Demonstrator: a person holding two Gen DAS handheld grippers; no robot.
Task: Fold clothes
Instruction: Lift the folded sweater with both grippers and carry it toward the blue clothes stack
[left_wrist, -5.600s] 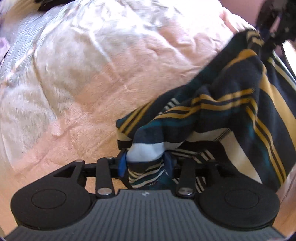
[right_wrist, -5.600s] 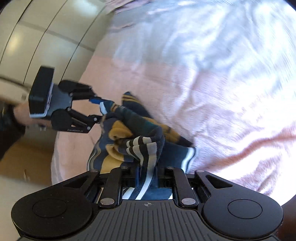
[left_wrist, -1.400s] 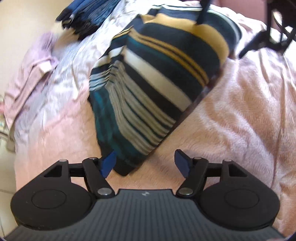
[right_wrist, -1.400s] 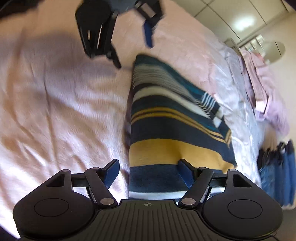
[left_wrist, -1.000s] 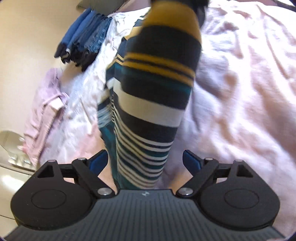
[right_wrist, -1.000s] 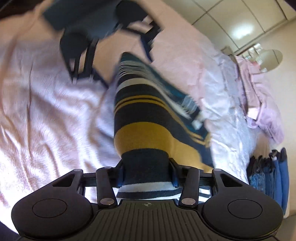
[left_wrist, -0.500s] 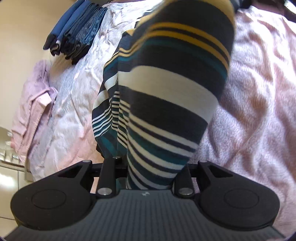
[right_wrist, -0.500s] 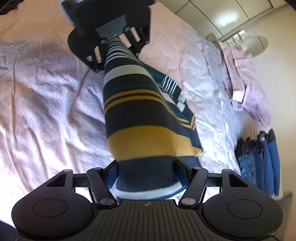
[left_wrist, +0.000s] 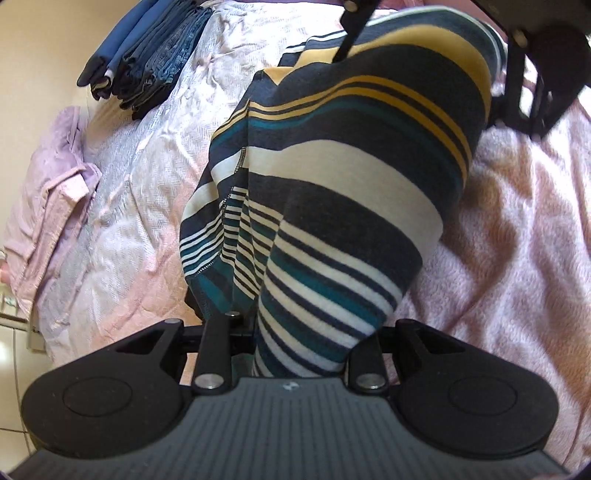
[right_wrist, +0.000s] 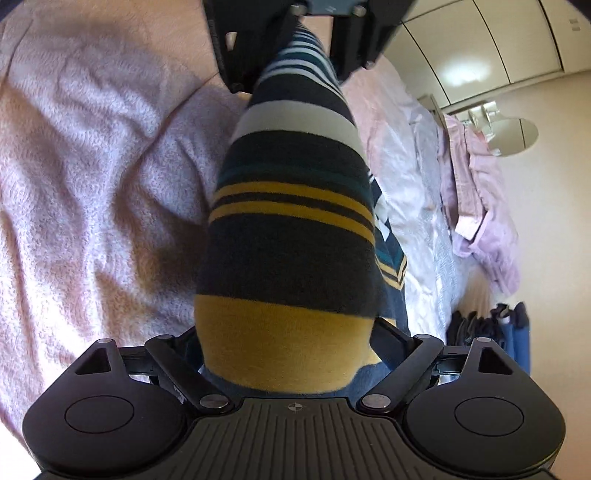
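A striped garment (left_wrist: 332, 184) in navy, yellow, white and teal hangs stretched between my two grippers above the bed. In the left wrist view my left gripper (left_wrist: 295, 325) is shut on its thin-striped end, and loose layers droop to the left. My right gripper (left_wrist: 432, 48) is at the top right of that view, at the yellow end. In the right wrist view the garment (right_wrist: 291, 240) bulges over my right gripper (right_wrist: 288, 343), whose arms are spread wide open; the cloth hides the fingertips. My left gripper (right_wrist: 295, 33) pinches the far end at the top.
A fluffy pink blanket (left_wrist: 517, 240) covers the bed under the garment, with a pale crinkled sheet (left_wrist: 122, 192) beside it. Folded jeans (left_wrist: 147, 48) are stacked at the bed's far corner. A lilac shirt (left_wrist: 48, 184) lies along the edge. Wardrobe doors (right_wrist: 480, 44) stand behind.
My left gripper shut on the garment's thin-striped end. My right gripper, shut on the yellow end a second ago, has spread open. The grippers have come closer together.
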